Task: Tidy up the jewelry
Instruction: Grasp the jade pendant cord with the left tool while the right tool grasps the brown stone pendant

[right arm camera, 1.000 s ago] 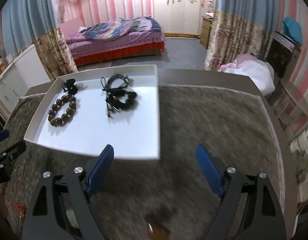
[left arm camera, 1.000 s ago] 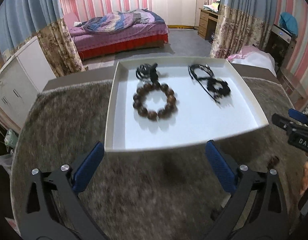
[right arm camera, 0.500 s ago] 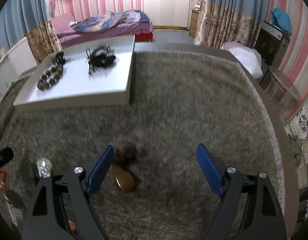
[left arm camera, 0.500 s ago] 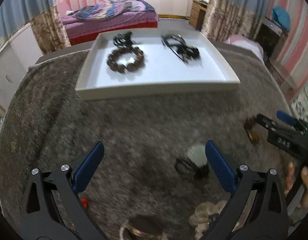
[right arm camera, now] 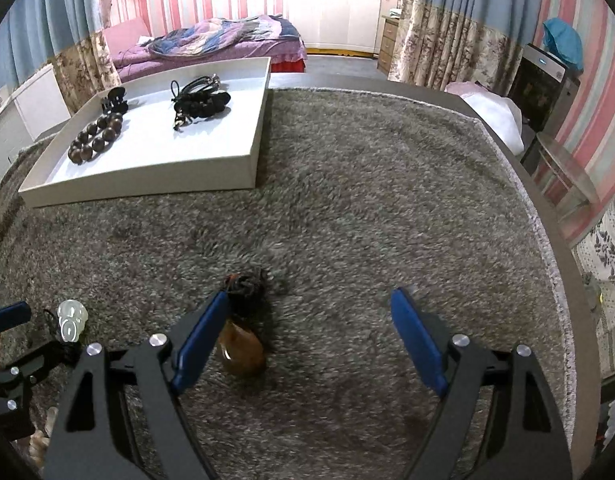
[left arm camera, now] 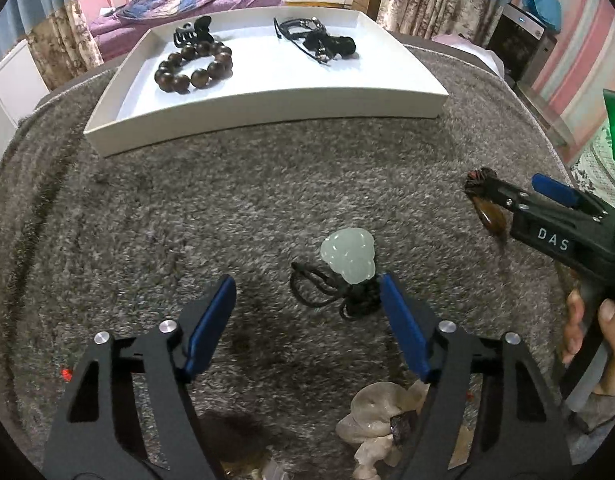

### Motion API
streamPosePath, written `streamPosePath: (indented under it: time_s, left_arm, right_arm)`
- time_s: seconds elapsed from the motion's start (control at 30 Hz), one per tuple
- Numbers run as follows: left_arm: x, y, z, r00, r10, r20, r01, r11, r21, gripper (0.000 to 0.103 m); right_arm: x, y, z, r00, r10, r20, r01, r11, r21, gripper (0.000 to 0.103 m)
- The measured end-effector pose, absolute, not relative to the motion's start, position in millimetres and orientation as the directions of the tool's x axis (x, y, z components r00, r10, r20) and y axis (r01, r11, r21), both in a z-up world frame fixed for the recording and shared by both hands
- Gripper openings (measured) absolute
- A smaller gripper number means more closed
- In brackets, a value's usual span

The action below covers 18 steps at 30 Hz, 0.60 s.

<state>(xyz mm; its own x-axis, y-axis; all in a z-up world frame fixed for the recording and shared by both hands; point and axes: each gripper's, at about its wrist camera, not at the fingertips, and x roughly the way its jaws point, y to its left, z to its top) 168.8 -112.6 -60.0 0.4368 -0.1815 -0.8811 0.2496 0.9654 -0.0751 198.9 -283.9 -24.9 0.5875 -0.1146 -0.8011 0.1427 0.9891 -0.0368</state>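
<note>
Both grippers are spread: the left gripper [left arm camera: 307, 308] is closing around the pale jade pendant [left arm camera: 348, 255] and its black cord [left arm camera: 327, 294], nothing pinched yet. Opposite, the right gripper [right arm camera: 311, 328] straddles an amber pendant [right arm camera: 242, 350] on the grey rug [right arm camera: 367, 200], apparently so each piece can be lifted to the white tray [left arm camera: 267, 108] beyond, where the bead bracelet [left arm camera: 195, 66] lies.

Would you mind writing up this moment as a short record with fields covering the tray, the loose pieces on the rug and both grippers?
tray: white tray on the grey rug, far side
in tray: brown bead bracelet, black hair claw, black corded piece
loose on rug: pale green pendant on black cord; amber pendant with dark cord
left gripper: jaws closing, green pendant's cord between them, pads not yet pressing
right gripper: open, amber pendant beside its left finger
near edge: pale stones, partly hidden
</note>
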Motion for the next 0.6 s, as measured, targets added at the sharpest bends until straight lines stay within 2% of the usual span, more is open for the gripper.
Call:
streamPosePath:
  time_s: [0.1,0.23,0.33,0.4,0.53,0.6]
  left_arm:
    - [170,-117,-64,0.429,-0.193,-0.882,0.261,0.962,-0.084,0.069]
    - [169,-123,-69,0.431,-0.198,-0.88,0.272,0.959,-0.083,0.065]
    - [170,-126,-71,0.43,-0.208,-0.878,0.28,0.956,-0.09,0.061]
    - [170,-127,-71,0.428,-0.219,-0.877,0.288,0.952,-0.098,0.056]
    - [169,-129,-71,0.432,-0.223,-0.874,0.297,0.95,-0.096,0.055]
    - [168,-129,-72,0.438,-0.225,-0.87,0.302,0.949,-0.094,0.055]
  right_arm:
    - [201,-279,-27,0.59,-0.111,-0.8,0.129,0.991,-0.042,0.08]
    - [203,-276,-24,0.599,-0.095,-0.795,0.112,0.993,-0.035,0.071]
    - [206,-274,-23,0.598,-0.054,-0.8,0.091,0.996,0.001,0.059]
    - [210,-272,-24,0.593,-0.031,-0.805,0.083,0.996,0.023,0.057]
    - [213,-268,-26,0.586,0.013,-0.81,0.056,0.997,0.057,0.046]
    - [214,-265,-28,0.586,0.02,-0.81,0.047,0.997,0.058,0.045]
